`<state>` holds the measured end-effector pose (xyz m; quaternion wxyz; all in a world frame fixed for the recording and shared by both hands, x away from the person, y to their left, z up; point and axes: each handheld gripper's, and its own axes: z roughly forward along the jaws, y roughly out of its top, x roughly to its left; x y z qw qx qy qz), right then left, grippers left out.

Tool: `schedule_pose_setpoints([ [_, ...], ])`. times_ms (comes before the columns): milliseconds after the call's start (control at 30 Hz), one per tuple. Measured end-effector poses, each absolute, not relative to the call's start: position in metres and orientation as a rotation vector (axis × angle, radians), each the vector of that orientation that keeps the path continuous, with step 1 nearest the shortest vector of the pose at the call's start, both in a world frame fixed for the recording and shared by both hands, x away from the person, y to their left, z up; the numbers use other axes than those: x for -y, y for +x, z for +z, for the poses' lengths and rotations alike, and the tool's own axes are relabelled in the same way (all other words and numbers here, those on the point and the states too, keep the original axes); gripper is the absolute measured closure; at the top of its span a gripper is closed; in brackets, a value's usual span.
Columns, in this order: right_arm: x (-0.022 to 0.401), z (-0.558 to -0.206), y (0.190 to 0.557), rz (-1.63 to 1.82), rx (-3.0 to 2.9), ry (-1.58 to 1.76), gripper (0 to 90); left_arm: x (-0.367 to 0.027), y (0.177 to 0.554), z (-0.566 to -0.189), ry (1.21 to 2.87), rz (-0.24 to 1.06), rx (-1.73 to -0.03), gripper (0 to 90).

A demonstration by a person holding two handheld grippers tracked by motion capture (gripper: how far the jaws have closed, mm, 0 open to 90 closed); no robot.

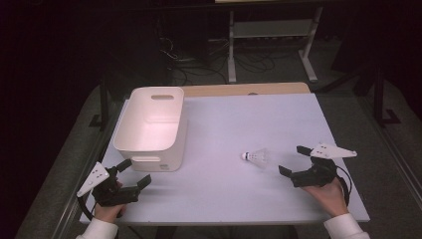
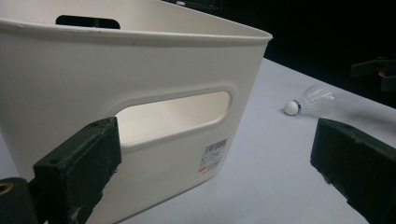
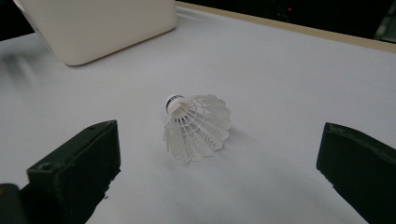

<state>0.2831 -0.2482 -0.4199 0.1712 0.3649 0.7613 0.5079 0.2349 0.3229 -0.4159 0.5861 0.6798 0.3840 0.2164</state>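
Note:
A white shuttlecock (image 1: 257, 158) lies on its side on the white table (image 1: 249, 119), cork toward the left; it also appears as the shuttlecock (image 3: 196, 126) and, farther off, the shuttlecock (image 2: 310, 101). My right gripper (image 1: 293, 160) stands open just right of it, jaws wide apart with nothing between them. A white plastic bin (image 1: 152, 127) with handle slots sits at the left, the same bin (image 2: 116, 93) looming close in the left gripper view. My left gripper (image 1: 134, 172) is open in front of the bin's near wall, touching nothing.
A wooden strip (image 1: 246, 89) runs along the table's far edge. Beyond it stand a metal rack (image 1: 271, 37) and loose cables (image 1: 199, 64) on the dark floor. Bare tabletop lies between the bin and the shuttlecock.

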Motion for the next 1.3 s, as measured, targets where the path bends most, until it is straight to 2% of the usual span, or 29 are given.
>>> schedule_pose_setpoints([
  [1300, 0.242, -0.409, 0.289, 1.356, -2.268, 1.031, 0.0, -0.322, 0.237, -0.418, 1.595, 0.512, -0.919, 1.4],
])
